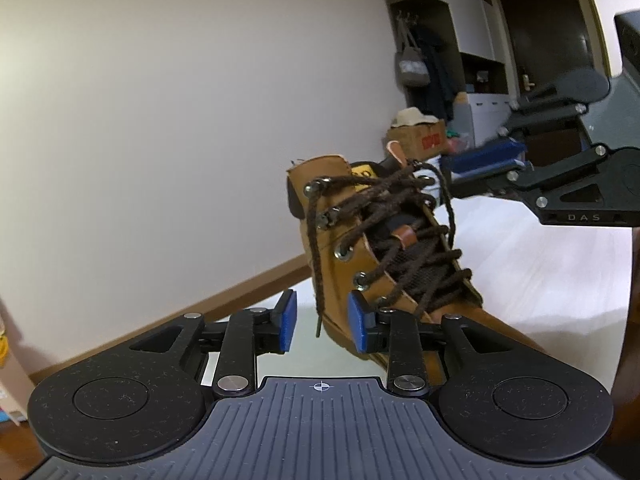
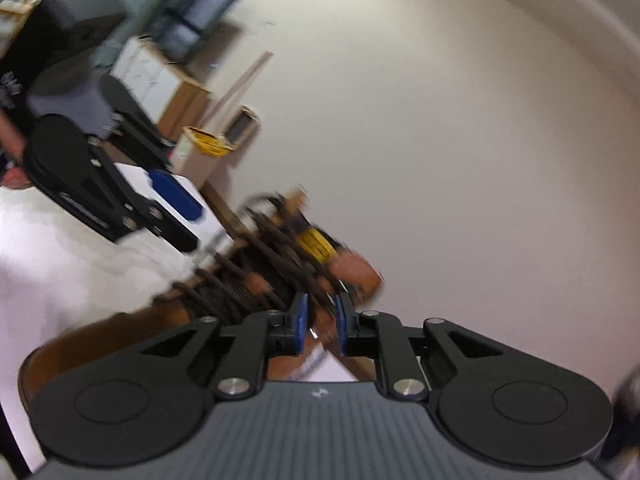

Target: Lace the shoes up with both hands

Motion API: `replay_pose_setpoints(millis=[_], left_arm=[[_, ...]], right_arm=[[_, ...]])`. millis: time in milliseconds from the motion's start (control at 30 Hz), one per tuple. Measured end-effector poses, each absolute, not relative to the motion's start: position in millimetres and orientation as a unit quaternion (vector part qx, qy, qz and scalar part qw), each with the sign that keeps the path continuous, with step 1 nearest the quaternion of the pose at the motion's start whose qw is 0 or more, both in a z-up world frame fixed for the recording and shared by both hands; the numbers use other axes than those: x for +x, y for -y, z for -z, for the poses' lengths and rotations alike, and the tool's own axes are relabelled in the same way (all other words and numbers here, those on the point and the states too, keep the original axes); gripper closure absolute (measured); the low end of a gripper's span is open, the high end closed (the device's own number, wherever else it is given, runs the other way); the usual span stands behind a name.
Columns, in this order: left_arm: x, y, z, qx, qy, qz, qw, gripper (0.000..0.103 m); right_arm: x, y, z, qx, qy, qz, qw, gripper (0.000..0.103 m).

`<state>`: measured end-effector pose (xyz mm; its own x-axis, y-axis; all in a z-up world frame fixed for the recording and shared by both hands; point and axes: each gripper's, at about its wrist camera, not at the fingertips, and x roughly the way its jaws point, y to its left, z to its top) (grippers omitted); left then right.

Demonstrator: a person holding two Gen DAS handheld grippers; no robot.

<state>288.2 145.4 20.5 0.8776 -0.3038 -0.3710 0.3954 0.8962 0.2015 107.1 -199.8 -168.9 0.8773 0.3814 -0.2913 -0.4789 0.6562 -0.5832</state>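
Note:
A tan leather boot [image 1: 340, 280] with dark brown laces stands tilted on a white surface [image 1: 540, 280]. A loose lace end [image 1: 316, 280] hangs down the boot's left side and ends between the blue pads of my left gripper [image 1: 322, 322], which stands open without pressing it. At the boot's top right, my right gripper [image 1: 480, 160] points at the collar. The right wrist view is blurred: my right gripper [image 2: 322, 320] stands open close over the boot's [image 2: 352, 272] upper laces. Whether a lace lies between its pads I cannot tell. The left gripper [image 2: 176, 196] shows at upper left.
A plain wall with a wooden baseboard [image 1: 240, 296] runs behind the boot. A cardboard box [image 1: 420, 140], white shelving [image 1: 472, 40] and a dark door [image 1: 540, 40] stand at the back right. A person's hand [image 2: 12, 144] holds the left gripper.

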Motion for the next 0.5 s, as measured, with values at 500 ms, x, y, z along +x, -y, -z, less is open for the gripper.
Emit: replay_pose_setpoints(millis=[500], left_arm=[[293.7,-140.6,-17.1,0.136,-0.224,0.125,0.957,0.063]], right_arm=[[132.1,240.4,163.7,-0.177,-0.169,-0.238,0.940,0.077]])
